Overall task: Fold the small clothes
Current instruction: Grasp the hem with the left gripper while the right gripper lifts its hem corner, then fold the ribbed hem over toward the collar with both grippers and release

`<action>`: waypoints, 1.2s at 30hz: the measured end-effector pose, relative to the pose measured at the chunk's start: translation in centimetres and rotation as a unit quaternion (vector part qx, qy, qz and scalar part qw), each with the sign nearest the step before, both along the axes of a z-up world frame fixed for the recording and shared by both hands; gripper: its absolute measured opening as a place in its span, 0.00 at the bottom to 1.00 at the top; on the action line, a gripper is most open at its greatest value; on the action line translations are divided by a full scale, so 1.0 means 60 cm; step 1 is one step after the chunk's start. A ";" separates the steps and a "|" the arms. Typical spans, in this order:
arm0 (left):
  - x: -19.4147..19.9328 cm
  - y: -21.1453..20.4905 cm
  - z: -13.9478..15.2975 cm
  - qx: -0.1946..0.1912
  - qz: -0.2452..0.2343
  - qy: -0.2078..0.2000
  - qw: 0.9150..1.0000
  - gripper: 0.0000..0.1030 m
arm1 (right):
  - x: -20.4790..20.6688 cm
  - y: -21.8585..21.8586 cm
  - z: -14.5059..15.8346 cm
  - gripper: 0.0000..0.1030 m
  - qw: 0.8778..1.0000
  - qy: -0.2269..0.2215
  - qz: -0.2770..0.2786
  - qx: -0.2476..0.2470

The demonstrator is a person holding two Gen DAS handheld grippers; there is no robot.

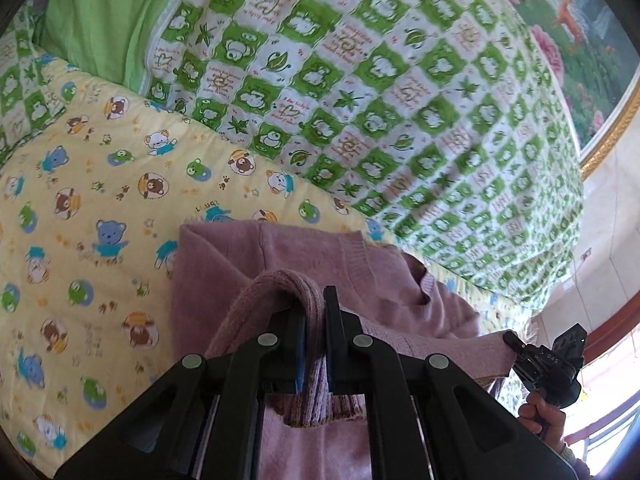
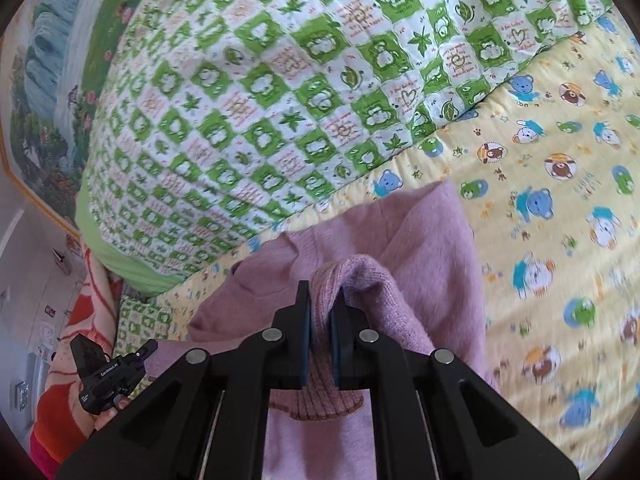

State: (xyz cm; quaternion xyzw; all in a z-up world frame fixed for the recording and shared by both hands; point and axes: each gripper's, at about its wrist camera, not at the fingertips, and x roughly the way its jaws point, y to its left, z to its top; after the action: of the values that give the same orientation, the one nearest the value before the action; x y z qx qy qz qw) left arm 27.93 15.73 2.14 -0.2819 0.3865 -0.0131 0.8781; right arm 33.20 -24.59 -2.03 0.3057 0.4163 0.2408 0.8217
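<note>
While both grippers clamp knit fabric, the scene reads so:
Left gripper [image 1: 315, 312]: jaws closed on a ribbed fold of the pink sweater [image 1: 280, 256].
Right gripper [image 2: 320, 312]: jaws pinched on another ribbed fold of the sweater.
Sweater: partly lifted, its far part resting on the yellow bear-print quilt [image 1: 100, 208], near that quilt's edge under the green checked quilt [image 1: 360, 80].

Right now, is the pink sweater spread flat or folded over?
Folded over, partly. The pink sweater is doubled on the yellow bear-print quilt, with its ribbed edge pinched and lifted by the left gripper and the right gripper.
</note>
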 end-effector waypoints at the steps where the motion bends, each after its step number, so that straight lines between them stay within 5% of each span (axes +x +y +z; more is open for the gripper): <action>1: 0.014 0.004 -0.010 0.000 0.004 0.005 1.000 0.05 | 0.012 0.002 -0.007 0.09 1.000 0.003 -0.001 -0.001; 21: 0.114 0.039 -0.104 -0.010 0.021 0.043 0.999 0.10 | 0.147 0.021 -0.113 0.15 0.997 0.076 -0.008 0.004; 24: 0.103 0.042 -0.086 -0.007 0.025 0.035 0.999 0.16 | 0.148 0.017 -0.108 0.25 0.996 0.086 -0.014 0.019; 26: 0.089 0.046 -0.068 0.008 0.041 0.025 0.999 0.36 | 0.143 0.010 -0.093 0.40 0.996 0.081 -0.027 0.025; 28: 0.073 0.055 -0.046 0.024 0.064 0.010 0.998 0.45 | 0.134 -0.001 -0.074 0.51 0.997 0.063 -0.049 0.021; 32: 0.034 0.065 -0.011 0.003 0.073 -0.015 0.997 0.45 | 0.114 -0.019 -0.031 0.52 0.998 0.026 -0.063 0.016; 36: -0.002 0.012 0.000 0.002 0.011 -0.017 1.000 0.45 | 0.074 0.003 0.005 0.52 0.999 -0.020 -0.026 -0.012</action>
State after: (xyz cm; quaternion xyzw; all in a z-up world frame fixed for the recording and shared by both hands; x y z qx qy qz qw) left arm 27.79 16.47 2.14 -0.2839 0.3682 -0.0075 0.8853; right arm 37.64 -24.43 -1.71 0.3021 0.3948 0.2206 0.8392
